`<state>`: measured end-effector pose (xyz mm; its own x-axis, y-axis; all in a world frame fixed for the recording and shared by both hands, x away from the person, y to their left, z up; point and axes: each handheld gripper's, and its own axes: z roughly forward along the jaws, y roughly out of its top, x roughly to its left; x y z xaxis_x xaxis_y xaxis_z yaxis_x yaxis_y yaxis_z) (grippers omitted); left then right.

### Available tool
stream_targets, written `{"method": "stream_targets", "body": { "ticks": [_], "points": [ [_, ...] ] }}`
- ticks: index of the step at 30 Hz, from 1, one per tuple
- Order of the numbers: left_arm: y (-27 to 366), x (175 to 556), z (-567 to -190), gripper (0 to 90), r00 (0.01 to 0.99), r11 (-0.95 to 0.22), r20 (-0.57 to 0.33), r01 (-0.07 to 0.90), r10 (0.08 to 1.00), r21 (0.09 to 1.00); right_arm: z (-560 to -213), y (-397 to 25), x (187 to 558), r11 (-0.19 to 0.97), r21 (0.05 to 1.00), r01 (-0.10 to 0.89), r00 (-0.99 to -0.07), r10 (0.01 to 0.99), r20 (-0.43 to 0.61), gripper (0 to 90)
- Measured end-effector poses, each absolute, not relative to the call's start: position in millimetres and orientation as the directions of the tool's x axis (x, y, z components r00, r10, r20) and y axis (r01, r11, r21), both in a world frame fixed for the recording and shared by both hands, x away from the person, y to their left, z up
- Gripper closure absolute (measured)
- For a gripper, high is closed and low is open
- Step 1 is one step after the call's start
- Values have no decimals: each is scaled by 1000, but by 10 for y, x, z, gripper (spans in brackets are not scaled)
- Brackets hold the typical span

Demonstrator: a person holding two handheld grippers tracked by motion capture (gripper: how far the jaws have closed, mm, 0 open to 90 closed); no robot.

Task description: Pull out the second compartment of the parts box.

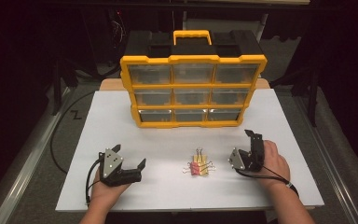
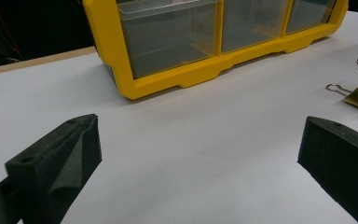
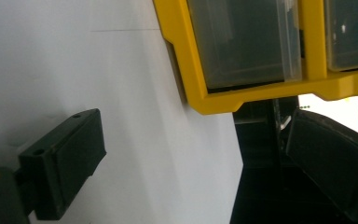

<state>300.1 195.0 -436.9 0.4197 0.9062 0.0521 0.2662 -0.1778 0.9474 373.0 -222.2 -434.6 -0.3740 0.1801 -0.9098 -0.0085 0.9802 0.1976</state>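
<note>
Yellow organizer, clear drawers seemingly empty

Glossy yellow plastic organizer with clear drawers; wire-handled binder clips on matt white tabletop.

Count: one yellow organiser case, upper centre of frame, nine clear drawers in three rows of three; binder clips, lower centre, clustered, roughly four; two grippers: left gripper, right gripper.

The big box is yellow with a black top and see-through grey drawers. The clips look pink and yellow, maybe with silver handles. The table is white.
</note>
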Motion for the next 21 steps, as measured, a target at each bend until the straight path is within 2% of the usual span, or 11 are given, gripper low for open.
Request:
{"method": "stream_targets", "body": {
  "ticks": [3,5,7,11,21],
  "points": [
    [1950,2999,-4367,2,419,-176,50,267,907,948,-4344,-2210,3715,981,192,-14,-364,173,-915,108],
    [1951,2998,-4366,2,418,-174,48,267,907,948,-4340,-2187,3696,985,172,-29,-343,152,-927,183],
    [1952,2996,-4364,2,419,-175,49,268,906,948,-4339,-2181,3693,985,170,-28,-336,151,-930,194],
    [1950,2996,-4364,2,419,-175,46,273,907,946,-4342,-2152,3680,989,148,-32,-317,130,-939,285],
    [1962,2983,-4352,2,412,-175,50,271,910,947,-4358,-2094,3682,994,110,-19,-300,100,-949,399]
  ]
}}
